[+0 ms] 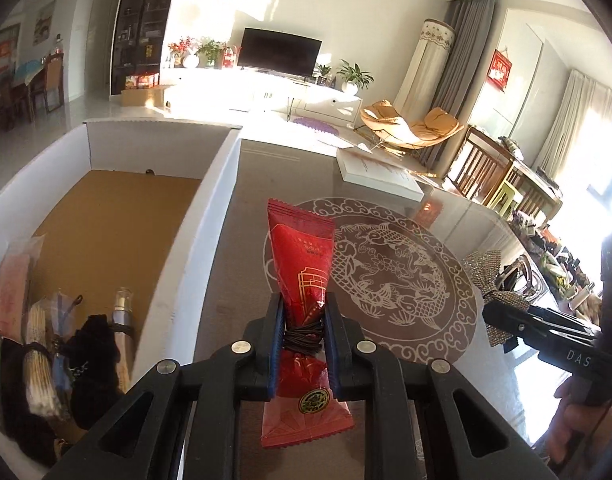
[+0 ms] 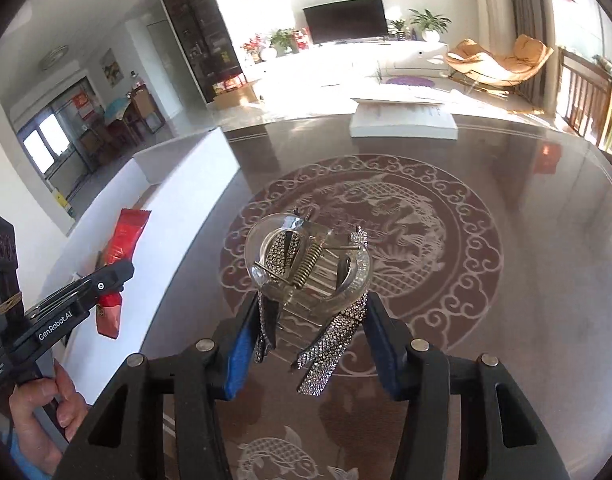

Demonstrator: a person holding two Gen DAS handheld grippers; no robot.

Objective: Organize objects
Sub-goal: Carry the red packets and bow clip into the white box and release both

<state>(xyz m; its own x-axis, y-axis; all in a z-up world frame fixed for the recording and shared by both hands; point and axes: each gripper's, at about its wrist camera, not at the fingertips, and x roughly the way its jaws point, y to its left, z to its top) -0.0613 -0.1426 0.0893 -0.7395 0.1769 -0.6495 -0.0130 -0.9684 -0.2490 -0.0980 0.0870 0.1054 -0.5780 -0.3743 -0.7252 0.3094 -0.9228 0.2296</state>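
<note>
The left gripper point(image 1: 304, 320) was clenched tight on a red snack packet point(image 1: 302, 264) that had a dark hair tie point(image 1: 304, 338) wound around its middle. The packet stood up between the blue pads point(image 1: 277, 344), lifted above the glass table point(image 1: 234, 240). Just to the left sat a white cardboard box point(image 1: 210, 216) with a brown floor. In its near corner lay a bundle of cotton swabs point(image 1: 42, 364), a black pouch point(image 1: 92, 360) and a small bottle point(image 1: 124, 312). The right gripper point(image 2: 312, 308) held a clear hair claw clip with a sparkly bow point(image 2: 306, 268) between its pads, up over the fish pattern point(image 2: 390, 232) on the table. A hand point(image 2: 46, 408) held the left gripper's handle. A white book point(image 2: 402, 120) lay at the far edge of the table.
</note>
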